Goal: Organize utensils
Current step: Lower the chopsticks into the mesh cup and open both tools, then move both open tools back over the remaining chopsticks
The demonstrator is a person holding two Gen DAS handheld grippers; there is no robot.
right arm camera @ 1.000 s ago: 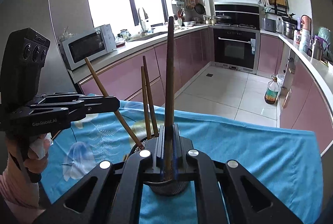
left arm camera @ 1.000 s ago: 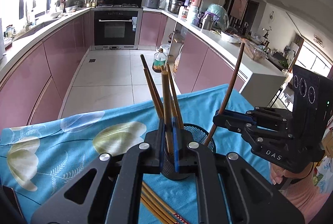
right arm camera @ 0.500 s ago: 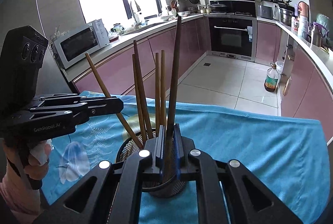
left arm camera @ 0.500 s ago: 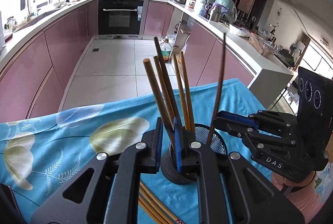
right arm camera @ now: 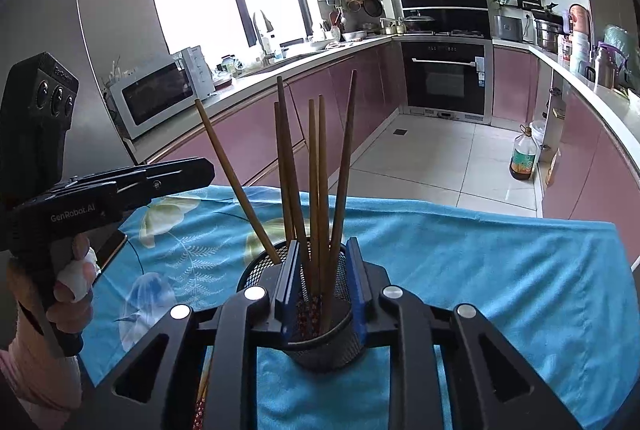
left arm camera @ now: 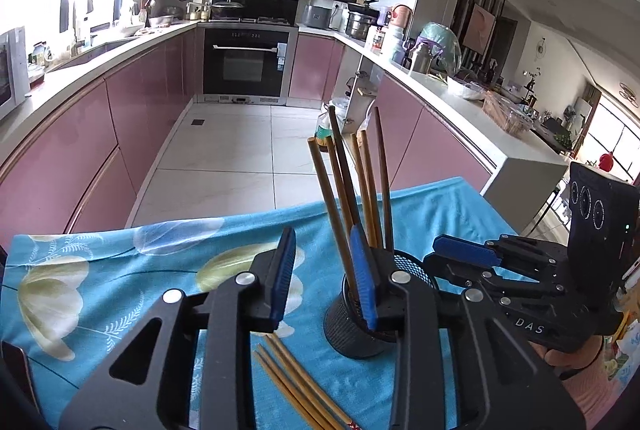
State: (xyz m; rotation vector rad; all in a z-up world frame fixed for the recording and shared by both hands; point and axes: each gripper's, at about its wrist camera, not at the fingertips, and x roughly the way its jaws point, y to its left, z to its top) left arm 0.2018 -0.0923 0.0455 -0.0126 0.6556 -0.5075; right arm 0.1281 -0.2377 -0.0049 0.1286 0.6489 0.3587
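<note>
A black mesh cup [left arm camera: 360, 330] [right arm camera: 320, 348] stands on the blue flowered cloth and holds several wooden chopsticks [left arm camera: 360, 190] [right arm camera: 316, 170], fanned out upright. My left gripper [left arm camera: 323, 276] hangs just left of the cup. Its jaws are opening and the blue pads press on nothing; one pale chopstick leans past the right pad. My right gripper [right arm camera: 322, 290] sits over the cup's near rim with its jaws opening too. Chopsticks show in the gap between its pads, untouched. More loose chopsticks [left arm camera: 296, 382] [right arm camera: 202, 394] lie on the cloth under the left gripper.
The cloth [left arm camera: 120, 270] covers a small table whose far edge drops to the tiled kitchen floor. A dark flat slab [right arm camera: 114, 248] lies at the cloth's left edge. An oil bottle [right arm camera: 524, 158] stands on the floor by the pink cabinets.
Both grippers were shut on a chopstick each above the cup. They have let go and spread apart, and both chopsticks now stand in the cup. The left gripper shifted leftward.
</note>
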